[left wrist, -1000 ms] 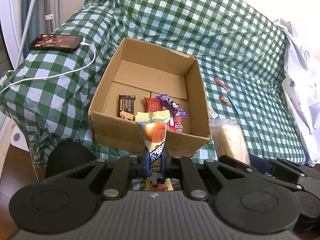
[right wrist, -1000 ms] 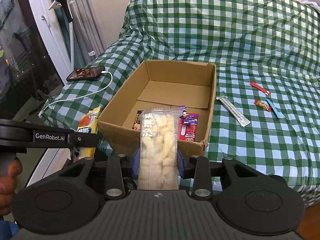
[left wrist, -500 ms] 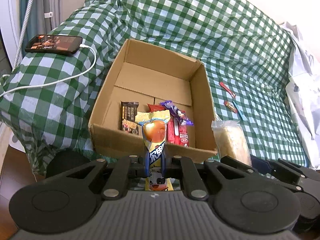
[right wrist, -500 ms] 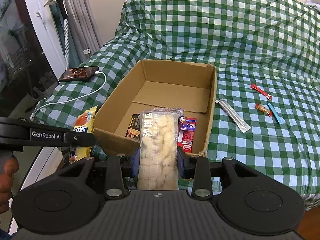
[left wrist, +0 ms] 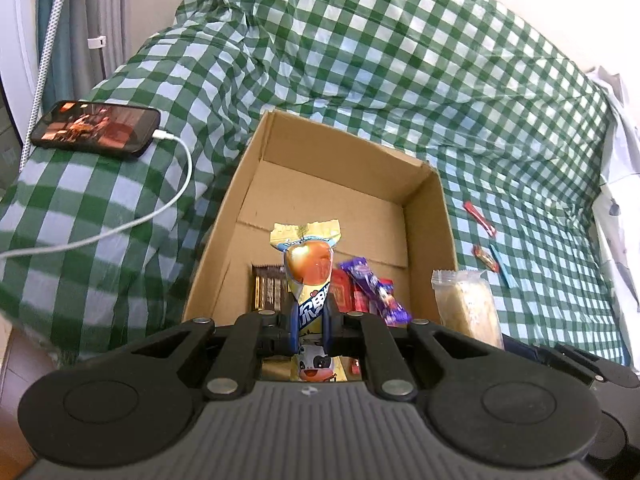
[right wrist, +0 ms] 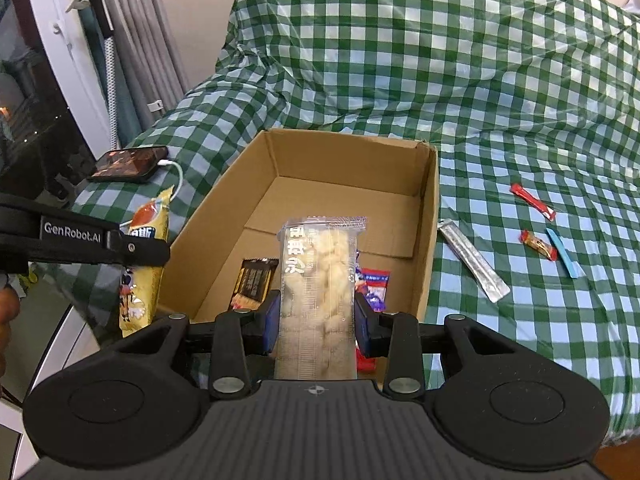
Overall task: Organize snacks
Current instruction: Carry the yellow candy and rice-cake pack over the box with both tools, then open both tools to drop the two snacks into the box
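Observation:
An open cardboard box (left wrist: 428, 216) (right wrist: 430, 216) sits on the green checked bed cover. In it lie a dark brown packet (left wrist: 269, 290) (right wrist: 254, 280), red packets (left wrist: 344, 292) (right wrist: 374, 280) and a purple one (left wrist: 374, 288). My left gripper (left wrist: 310, 318) is shut on a yellow snack packet (left wrist: 308, 264), held upright over the box's near edge. The packet also shows in the right wrist view (right wrist: 146, 240). My right gripper (right wrist: 316, 316) is shut on a clear packet of pale puffs (right wrist: 320, 280), also over the near edge; it also shows in the left wrist view (left wrist: 466, 308).
On the cover right of the box lie a silver stick (right wrist: 474, 260), a red stick (right wrist: 532, 202) (left wrist: 480, 220), a small red-gold candy (right wrist: 538, 244) (left wrist: 486, 258) and a blue strip (right wrist: 562, 258) (left wrist: 502, 266). A phone (left wrist: 96, 128) (right wrist: 128, 164) on a white cable lies left.
Both grippers have moved forward and up with their packets, from in front of the box to over its near edge.

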A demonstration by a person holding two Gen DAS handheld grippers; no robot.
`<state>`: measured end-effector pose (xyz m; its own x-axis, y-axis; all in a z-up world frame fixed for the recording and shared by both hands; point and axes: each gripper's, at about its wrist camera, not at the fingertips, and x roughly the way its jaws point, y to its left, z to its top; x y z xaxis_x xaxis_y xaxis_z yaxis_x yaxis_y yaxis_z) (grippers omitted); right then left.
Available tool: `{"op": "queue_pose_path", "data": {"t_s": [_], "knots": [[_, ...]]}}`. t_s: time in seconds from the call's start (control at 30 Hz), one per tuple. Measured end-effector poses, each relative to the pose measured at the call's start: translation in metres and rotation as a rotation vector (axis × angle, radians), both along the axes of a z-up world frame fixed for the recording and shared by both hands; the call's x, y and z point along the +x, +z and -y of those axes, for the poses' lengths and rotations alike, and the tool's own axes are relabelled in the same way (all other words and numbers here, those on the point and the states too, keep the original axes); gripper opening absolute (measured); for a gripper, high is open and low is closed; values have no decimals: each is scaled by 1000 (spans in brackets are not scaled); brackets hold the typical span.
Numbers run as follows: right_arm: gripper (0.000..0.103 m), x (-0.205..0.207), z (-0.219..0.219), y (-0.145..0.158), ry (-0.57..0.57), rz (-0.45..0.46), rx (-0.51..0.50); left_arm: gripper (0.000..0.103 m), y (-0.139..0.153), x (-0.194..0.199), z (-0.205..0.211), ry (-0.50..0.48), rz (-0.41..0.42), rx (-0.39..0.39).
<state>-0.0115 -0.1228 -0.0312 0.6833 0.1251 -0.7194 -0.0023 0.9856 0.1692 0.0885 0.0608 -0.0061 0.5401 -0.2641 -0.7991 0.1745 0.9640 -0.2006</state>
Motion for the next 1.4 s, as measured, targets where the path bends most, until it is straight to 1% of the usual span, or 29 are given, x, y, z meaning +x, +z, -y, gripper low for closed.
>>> {"op": "queue_pose_path", "data": {"t_s": [0.13,0.33,0.53,0.73,0.77,0.83,0.87,0.9,0.93,0.97,1.0,1.07,1.13,1.2,1.3,1.4], "knots": [[38,23,6,-13,-7,-23,9,12,-13,24,11,-5,-20,17],[38,56,10,-34,-8,-59,26,12,-40,53,25,-17,-70,44],[39,80,15,-54,-10,-94,40,12,-65,73,33,-26,-117,67],[39,97,14,-73,-7,-132,42,12,-83,87,36,-23,-147,89],[39,99,13,-74,-7,-135,41,12,-86,90,36,-21,-149,96],[39,103,12,-77,-6,-139,34,12,-91,93,38,-23,-134,135],[39,105,11,-78,-6,-143,33,17,-93,93,41,-34,-127,156],[40,108,11,-78,-7,-146,35,38,-94,94,43,-45,-126,172],[45,110,11,-77,-11,-143,36,56,-95,94,44,-54,-129,181],[51,111,12,-75,-15,-137,34,86,-94,93,43,-54,-127,186],[65,114,12,-71,-22,-128,28,98,-92,90,41,-23,-108,211],[73,112,15,-61,-50,-96,11,103,-83,80,33,-4,-49,219],[82,104,17,-53,-58,-75,-1,103,-76,67,27,-6,-31,233],[86,90,17,-47,-70,-74,-6,103,-74,49,20,3,-31,242],[88,59,10,-47,-67,-126,28,103,-71,18,13,9,-58,236],[90,28,-4,-49,-38,-162,53,103,-64,-13,14,30,-43,240]]}}
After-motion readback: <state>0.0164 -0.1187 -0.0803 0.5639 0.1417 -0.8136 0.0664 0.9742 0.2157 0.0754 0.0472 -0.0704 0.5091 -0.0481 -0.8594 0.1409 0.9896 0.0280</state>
